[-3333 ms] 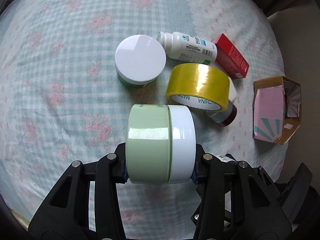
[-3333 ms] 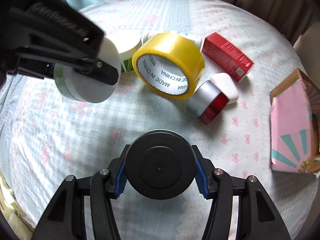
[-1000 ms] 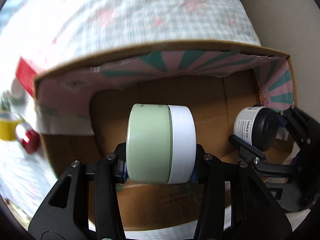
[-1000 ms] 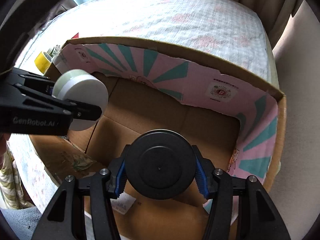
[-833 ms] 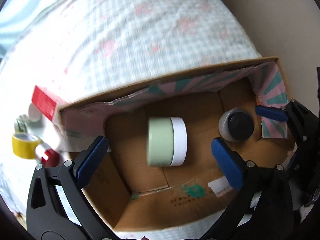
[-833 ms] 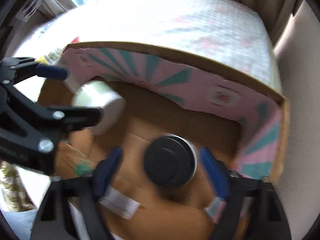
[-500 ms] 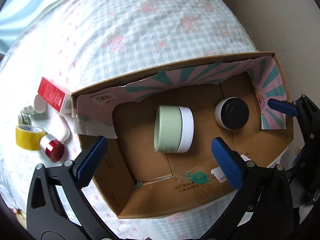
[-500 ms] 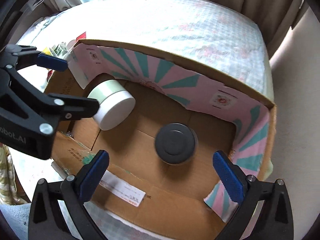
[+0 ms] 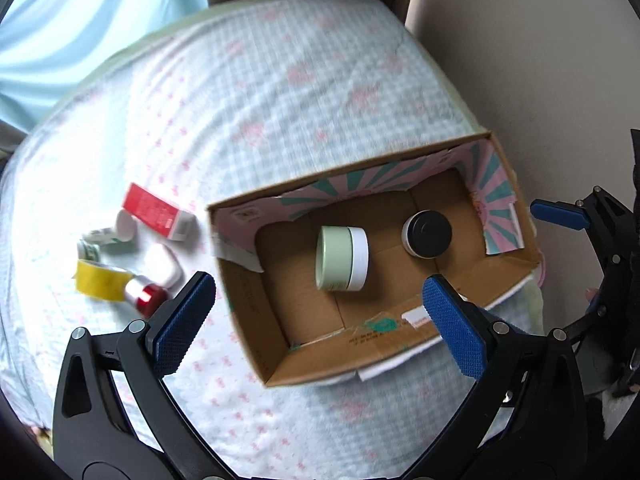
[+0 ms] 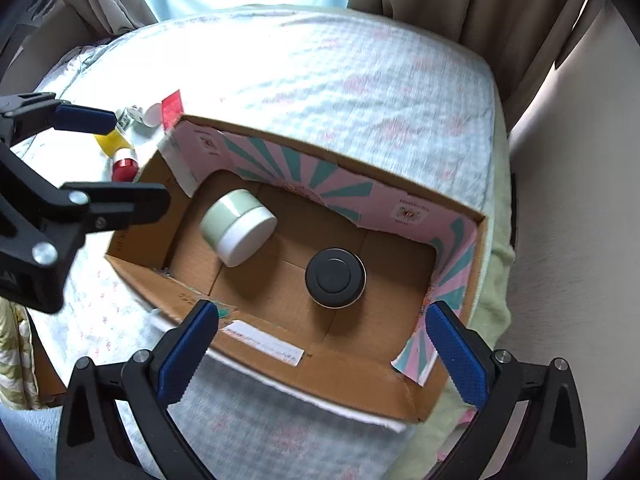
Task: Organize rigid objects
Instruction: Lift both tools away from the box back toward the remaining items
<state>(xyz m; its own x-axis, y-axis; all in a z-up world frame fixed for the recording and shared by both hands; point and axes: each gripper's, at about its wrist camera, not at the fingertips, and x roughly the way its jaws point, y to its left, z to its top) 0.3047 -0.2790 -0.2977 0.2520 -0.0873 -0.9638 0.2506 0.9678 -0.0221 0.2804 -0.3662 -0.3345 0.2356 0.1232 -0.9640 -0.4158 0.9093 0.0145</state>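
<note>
A cardboard box [image 9: 400, 332] [image 10: 348, 376] with pink and teal flaps lies open on the bed. Inside it a green and white jar [image 9: 341, 258] [image 10: 237, 231] lies on its side, and a black-lidded jar [image 9: 427, 233] [image 10: 335, 277] stands upright. My left gripper [image 9: 320, 320] is open and empty, above the box's near edge. My right gripper [image 10: 320, 350] is open and empty, above the box's near wall. Left of the box lie a red carton [image 9: 157, 211], a white bottle [image 9: 108, 234], a yellow tape roll [image 9: 102, 285], a red-capped silver jar [image 9: 145, 298] and a white case [image 9: 163, 265].
The bed has a blue checked cover with pink flowers [image 9: 280, 92]. A beige wall [image 9: 540, 60] runs along the right of the bed and curtains [image 10: 460, 0] hang behind it. The left gripper's arm [image 10: 60, 208] shows at the left of the right wrist view.
Both grippers opened and let go of their jars inside the box. Both then rose and pulled back, so the box and the loose items look smaller.
</note>
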